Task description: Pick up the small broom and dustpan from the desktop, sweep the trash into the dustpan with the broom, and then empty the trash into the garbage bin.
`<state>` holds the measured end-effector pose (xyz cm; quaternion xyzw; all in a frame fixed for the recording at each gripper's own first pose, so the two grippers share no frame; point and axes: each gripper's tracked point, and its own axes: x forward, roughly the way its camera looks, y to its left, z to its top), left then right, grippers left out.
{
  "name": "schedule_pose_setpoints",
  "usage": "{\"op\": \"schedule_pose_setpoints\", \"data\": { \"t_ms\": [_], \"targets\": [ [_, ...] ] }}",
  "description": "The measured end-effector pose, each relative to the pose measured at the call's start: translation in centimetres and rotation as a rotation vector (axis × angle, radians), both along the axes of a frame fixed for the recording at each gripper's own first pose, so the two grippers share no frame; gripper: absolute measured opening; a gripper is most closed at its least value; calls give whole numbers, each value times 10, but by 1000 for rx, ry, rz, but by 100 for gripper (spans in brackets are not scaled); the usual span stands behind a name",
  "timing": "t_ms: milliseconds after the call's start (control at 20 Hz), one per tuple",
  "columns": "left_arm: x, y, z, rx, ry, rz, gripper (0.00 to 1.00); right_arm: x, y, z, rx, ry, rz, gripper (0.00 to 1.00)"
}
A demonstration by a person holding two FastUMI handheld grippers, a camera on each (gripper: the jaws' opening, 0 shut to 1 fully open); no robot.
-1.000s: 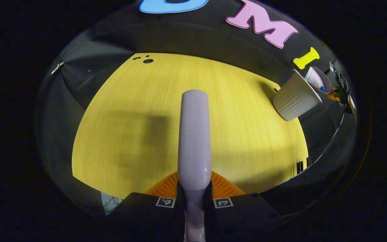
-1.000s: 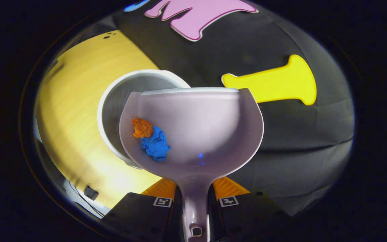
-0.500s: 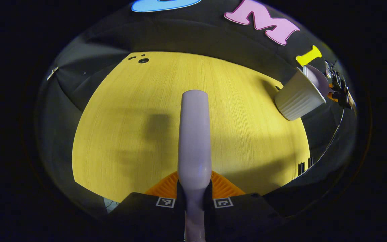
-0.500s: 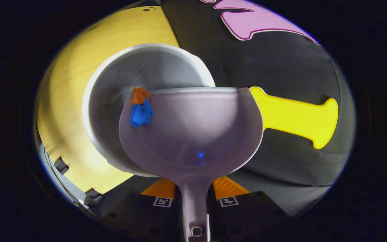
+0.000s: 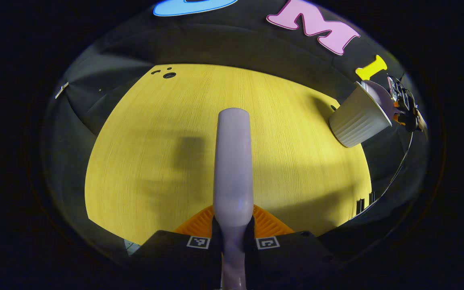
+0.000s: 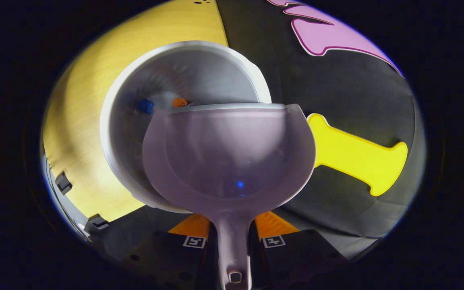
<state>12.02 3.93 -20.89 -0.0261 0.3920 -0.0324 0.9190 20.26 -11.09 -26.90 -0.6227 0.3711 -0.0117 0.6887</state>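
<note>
Two scraps, blue [image 6: 145,106] and orange [image 6: 179,102], lie inside the bin [image 6: 113,121] as the tipped dustpan [image 6: 228,157], its handle clamped in the right gripper [image 6: 234,237], overhangs the rim. Left gripper [image 5: 233,237] grips the broom [image 5: 233,161] above the counter [image 5: 143,153]. Best hold the tilt until the pan looks clean.

Open yellow desktop [image 5: 167,153] ahead and to both sides of the broom handle [image 5: 233,161] — only obstacle the white garbage bin [image 5: 355,121] at its far right edge; in the right gripper view the dustpan [image 6: 228,157] covers the near part of the bin mouth — booth wall close behind
</note>
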Motion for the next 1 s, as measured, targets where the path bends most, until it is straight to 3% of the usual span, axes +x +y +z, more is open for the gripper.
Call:
{"op": "schedule_pose_setpoints", "data": {
  "t_ms": [150, 450, 550, 750, 900, 1000],
  "targets": [
    [-1, -2, 8, -8, -20, 18, 26, -2, -1, 4, 40, -29, -21, 36],
    [-9, 2, 23, -30, -68, 49, 27, -39, -11, 10, 301, -120, -180, 36],
    [-11, 3, 27, -28, -92, 41, 26, -57, -13, 15, 360, -163, -236, 33],
    [-13, 3, 33, -14, -126, 5, 26, -99, -5, 14, 602, -259, -373, 36],
    [-16, 5, 37, 16, -157, -34, 27, -118, 0, 21, 680, -355, -442, 33],
    [-20, 4, 40, 5, -174, -53, 27, -135, 6, 22, 733, -399, -468, 36]
  ]
}}
